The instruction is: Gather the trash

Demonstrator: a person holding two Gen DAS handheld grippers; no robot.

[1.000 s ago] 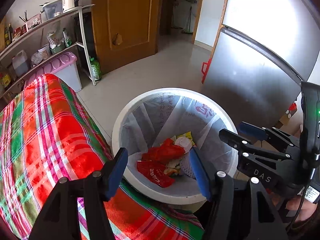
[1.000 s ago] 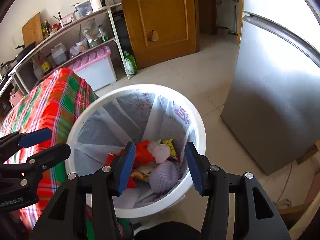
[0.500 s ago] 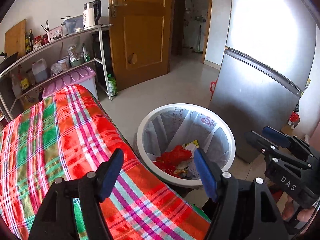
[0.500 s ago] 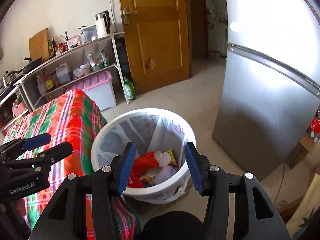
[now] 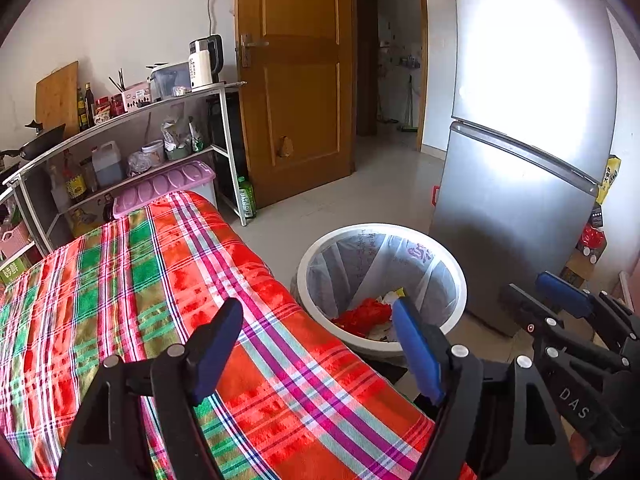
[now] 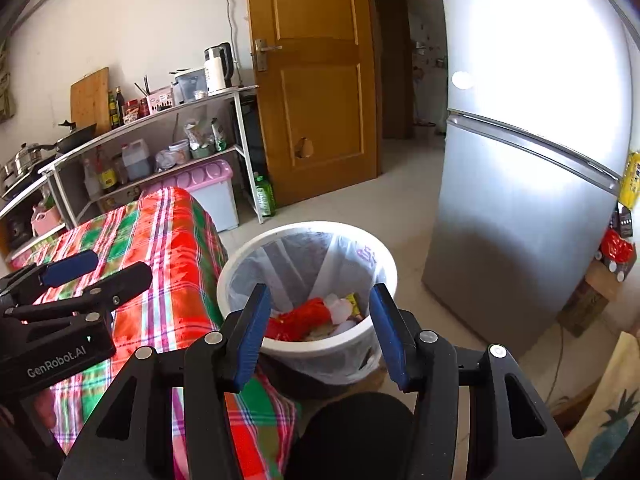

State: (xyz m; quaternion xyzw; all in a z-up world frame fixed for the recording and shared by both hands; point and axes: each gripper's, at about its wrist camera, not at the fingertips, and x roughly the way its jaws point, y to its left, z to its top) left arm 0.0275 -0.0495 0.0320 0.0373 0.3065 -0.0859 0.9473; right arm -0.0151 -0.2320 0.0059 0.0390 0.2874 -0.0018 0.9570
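Observation:
A white trash bin (image 5: 456,276) with a clear liner stands on the floor beside the table; it also shows in the right wrist view (image 6: 384,264). Red wrappers (image 5: 364,314) and other trash lie inside it, and the red wrappers show in the right wrist view (image 6: 298,318) too. My left gripper (image 5: 318,344) is open and empty, above the table's edge. My right gripper (image 6: 320,330) is open and empty, raised above and in front of the bin. Each gripper shows in the other's view: the right (image 5: 568,312), the left (image 6: 80,276).
The table carries a red, green and white plaid cloth (image 5: 140,280). A silver fridge (image 5: 520,184) stands right behind the bin. A shelf rack (image 5: 132,136) with bottles and a kettle, a pink-lidded box (image 5: 168,184) and a wooden door (image 5: 296,80) lie beyond. The tiled floor (image 5: 372,196) stretches between.
Both grippers have pulled up and back from the bin, which now looks smaller and farther. Both stay open and empty. More of the plaid table and the room is in view.

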